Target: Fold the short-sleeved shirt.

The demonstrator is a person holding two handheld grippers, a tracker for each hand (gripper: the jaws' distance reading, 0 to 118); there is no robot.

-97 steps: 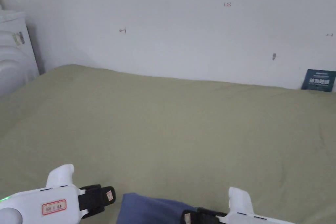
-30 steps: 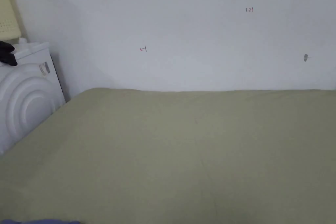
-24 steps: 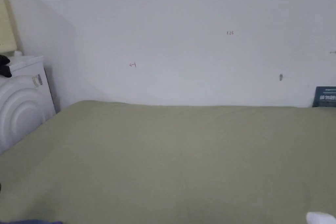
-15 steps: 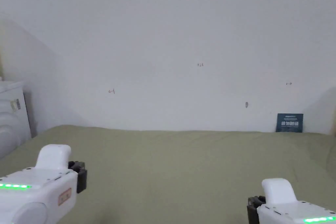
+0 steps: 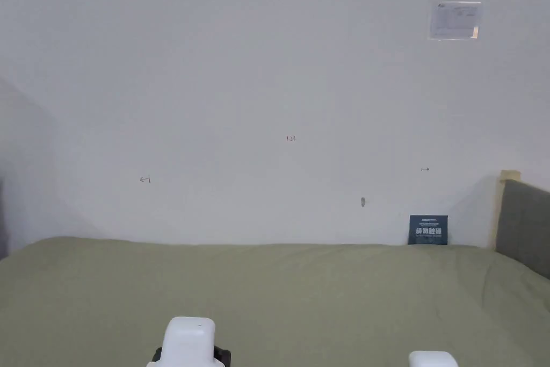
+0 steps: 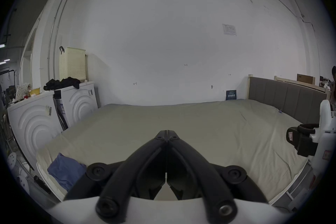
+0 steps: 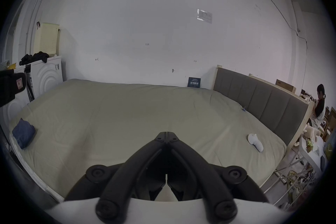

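Note:
A folded blue shirt (image 6: 65, 171) lies at the near left corner of the olive-green bed (image 6: 181, 122), and it appears again as the blue shirt (image 7: 23, 132) far left in the right gripper view. My left gripper (image 6: 166, 132) is shut with nothing between its jaws, held above the bed and apart from the shirt. My right gripper (image 7: 166, 134) is also shut and holds nothing. In the head view the white tops of the left gripper body (image 5: 188, 342) and right gripper body (image 5: 432, 358) peek in at the bottom edge.
White appliances (image 6: 36, 118) stand left of the bed, with dark clothes and a cream basket (image 6: 72, 64) on top. A grey headboard (image 7: 263, 102) bounds the right side. A white object (image 7: 255, 139) lies on the bed's right. A person (image 7: 320, 104) sits far right.
The head camera has tilted up toward the wall, so the shirt has left its view. Both grippers have let go of the blue shirt and risen away from it, now side by side.

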